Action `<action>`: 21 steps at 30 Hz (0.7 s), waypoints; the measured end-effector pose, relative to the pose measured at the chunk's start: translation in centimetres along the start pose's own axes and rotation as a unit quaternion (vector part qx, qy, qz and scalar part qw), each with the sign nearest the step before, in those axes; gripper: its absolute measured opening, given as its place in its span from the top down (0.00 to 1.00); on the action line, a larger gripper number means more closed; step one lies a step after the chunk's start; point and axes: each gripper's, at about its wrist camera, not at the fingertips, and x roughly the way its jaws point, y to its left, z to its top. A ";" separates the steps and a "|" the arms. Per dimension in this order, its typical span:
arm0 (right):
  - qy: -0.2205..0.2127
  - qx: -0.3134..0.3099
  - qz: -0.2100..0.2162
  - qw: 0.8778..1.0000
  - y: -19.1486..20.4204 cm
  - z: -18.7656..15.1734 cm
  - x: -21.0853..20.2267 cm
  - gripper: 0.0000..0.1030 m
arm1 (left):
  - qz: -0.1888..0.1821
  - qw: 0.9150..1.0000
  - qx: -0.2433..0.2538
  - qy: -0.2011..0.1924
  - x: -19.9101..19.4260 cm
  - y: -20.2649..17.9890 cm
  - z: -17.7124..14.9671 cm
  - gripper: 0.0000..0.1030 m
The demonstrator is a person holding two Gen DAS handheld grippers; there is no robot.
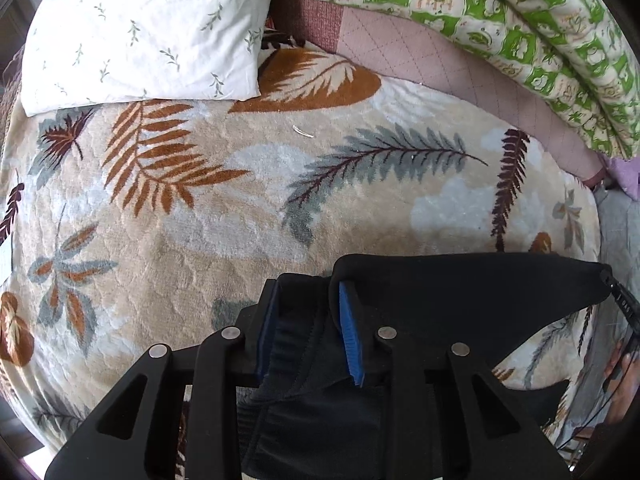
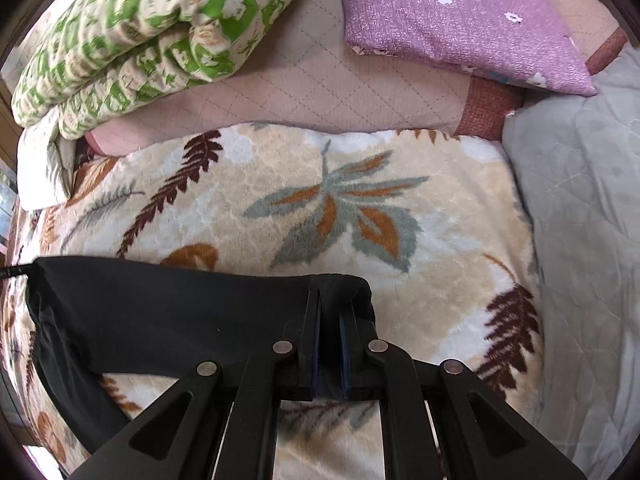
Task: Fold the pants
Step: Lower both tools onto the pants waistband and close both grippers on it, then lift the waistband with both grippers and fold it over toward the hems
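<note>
The black pants (image 1: 460,300) run off the left wrist view's lower edge behind the left tongs (image 1: 308,320), and their hanging lower part is cut off in the right wrist view.

The green and cream quilt (image 1: 500,20) has printed writing in its cream squares, but the letters are too small and blurred to read. Small pale digits on a dark strip (image 1: 622,300) at the right edge cannot be read either.
</note>
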 end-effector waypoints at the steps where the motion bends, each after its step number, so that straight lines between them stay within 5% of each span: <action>1: 0.000 -0.001 -0.003 1.000 0.1 -0.2 -0.1 0.93 | -0.002 1.000 -0.004 -0.003 -0.5 0.0 -0.2 0.74; 7: -0.016 0.002 -0.012 1.000 0.2 -1.3 -1.8 0.93 | -0.013 0.999 -0.021 -0.030 -2.8 -0.3 -1.0 0.75; 9: -0.024 0.000 -0.007 1.000 0.4 -1.5 -2.5 0.93 | -0.015 0.999 -0.022 -0.037 -3.7 -0.2 -1.6 0.89; 12: -0.035 -0.004 -0.009 0.999 0.5 -2.2 -4.1 0.93 | -0.019 0.998 -0.031 -0.051 -4.9 0.4 -2.5 0.90; 19: -0.035 -0.009 -0.012 0.999 1.2 -5.2 -5.8 0.93 | -0.001 0.999 -0.036 -0.021 -3.3 1.7 -3.4 0.90; 21: -0.027 0.000 -0.019 0.999 1.1 -5.6 -5.3 0.93 | -0.025 0.999 -0.031 0.003 -2.4 2.1 -2.8 0.89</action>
